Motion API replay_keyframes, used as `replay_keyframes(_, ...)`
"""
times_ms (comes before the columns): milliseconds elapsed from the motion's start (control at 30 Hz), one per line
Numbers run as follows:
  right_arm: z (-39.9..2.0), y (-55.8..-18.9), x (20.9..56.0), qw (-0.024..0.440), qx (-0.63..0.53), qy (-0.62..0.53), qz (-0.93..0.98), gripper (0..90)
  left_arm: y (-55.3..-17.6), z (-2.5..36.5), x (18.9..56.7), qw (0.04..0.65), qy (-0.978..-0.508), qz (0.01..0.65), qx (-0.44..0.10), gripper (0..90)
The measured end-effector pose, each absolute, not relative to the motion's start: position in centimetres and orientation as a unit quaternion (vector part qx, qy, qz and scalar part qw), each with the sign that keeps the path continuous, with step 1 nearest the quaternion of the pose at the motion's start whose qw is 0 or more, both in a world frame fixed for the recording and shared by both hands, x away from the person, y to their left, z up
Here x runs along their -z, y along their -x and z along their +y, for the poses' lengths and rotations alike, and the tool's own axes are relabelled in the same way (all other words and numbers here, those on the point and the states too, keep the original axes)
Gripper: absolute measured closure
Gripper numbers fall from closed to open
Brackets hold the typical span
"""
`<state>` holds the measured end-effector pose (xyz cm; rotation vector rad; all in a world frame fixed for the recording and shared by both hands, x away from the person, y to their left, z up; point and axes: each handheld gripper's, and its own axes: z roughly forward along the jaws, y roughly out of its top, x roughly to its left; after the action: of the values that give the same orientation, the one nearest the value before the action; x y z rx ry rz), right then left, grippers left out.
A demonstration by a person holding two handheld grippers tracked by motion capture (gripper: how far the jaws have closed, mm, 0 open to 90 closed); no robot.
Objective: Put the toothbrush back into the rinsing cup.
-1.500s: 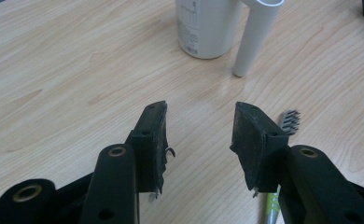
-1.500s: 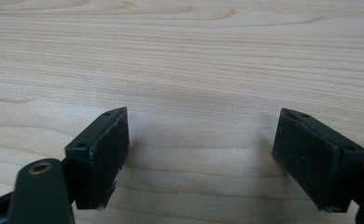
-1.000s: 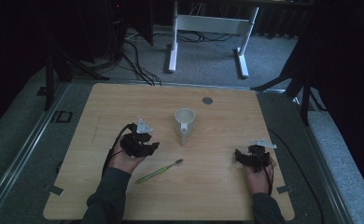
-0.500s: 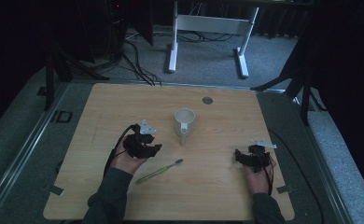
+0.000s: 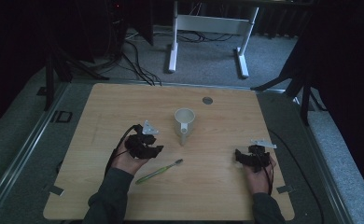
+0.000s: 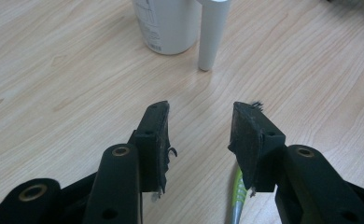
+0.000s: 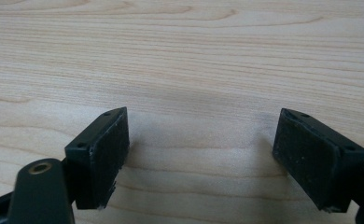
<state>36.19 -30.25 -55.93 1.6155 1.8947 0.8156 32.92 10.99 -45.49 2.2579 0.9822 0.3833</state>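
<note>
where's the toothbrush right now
In the high view the green toothbrush lies flat on the table, just right of the left gripper and below the white cup.

Dim room, dark at the edges. Light wooden table (image 5: 124,102) with rounded corners, a small grey round cap (image 5: 207,100) set near its far edge, well beyond the jaws. Grey carpet (image 5: 208,60) all around. Past the table, a white desk frame (image 5: 208,23) on two feet. Black cables (image 5: 133,60) trailing over the floor at far left. Dark stand legs (image 5: 49,79) on both sides.
</note>
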Motion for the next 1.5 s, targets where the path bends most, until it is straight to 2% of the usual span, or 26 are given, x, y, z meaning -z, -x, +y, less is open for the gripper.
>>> replay_keyframes(1500, -30.3, -36.2, 55.9, 0.258, -0.301, -0.596, 0.699, 18.0, -33.5, 9.0, 45.6, 0.272, -0.895, 0.335, -0.114, 62.9)
